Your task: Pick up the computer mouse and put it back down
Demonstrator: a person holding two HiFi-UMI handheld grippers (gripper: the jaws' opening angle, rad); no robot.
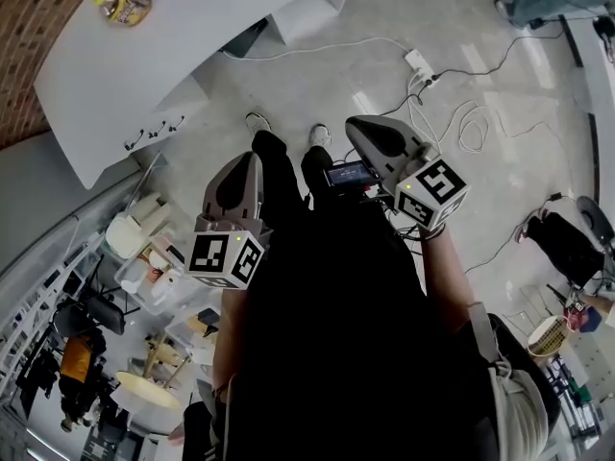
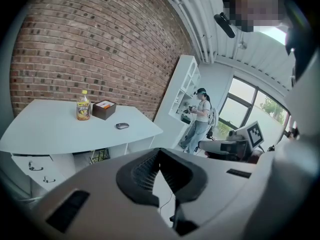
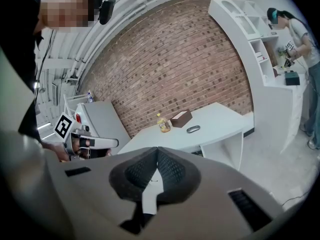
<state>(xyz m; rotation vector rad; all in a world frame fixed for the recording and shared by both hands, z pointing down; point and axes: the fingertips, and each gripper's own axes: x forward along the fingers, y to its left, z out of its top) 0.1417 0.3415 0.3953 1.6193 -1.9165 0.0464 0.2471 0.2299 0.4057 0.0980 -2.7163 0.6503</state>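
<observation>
While on desk (image 2: 50, 131), mouse (image 2: 122, 126) near box (image 2: 104, 110), bottle (image 2: 83, 106)

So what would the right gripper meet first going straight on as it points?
The right gripper has open air first, then probably the front of the white curved table, short of the grey computer mouse; depth unclear.

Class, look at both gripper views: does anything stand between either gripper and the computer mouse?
Nothing visible does. The computer mouse lies in the open on the white table; the bottle and brown box stand apart, to its left.
</observation>
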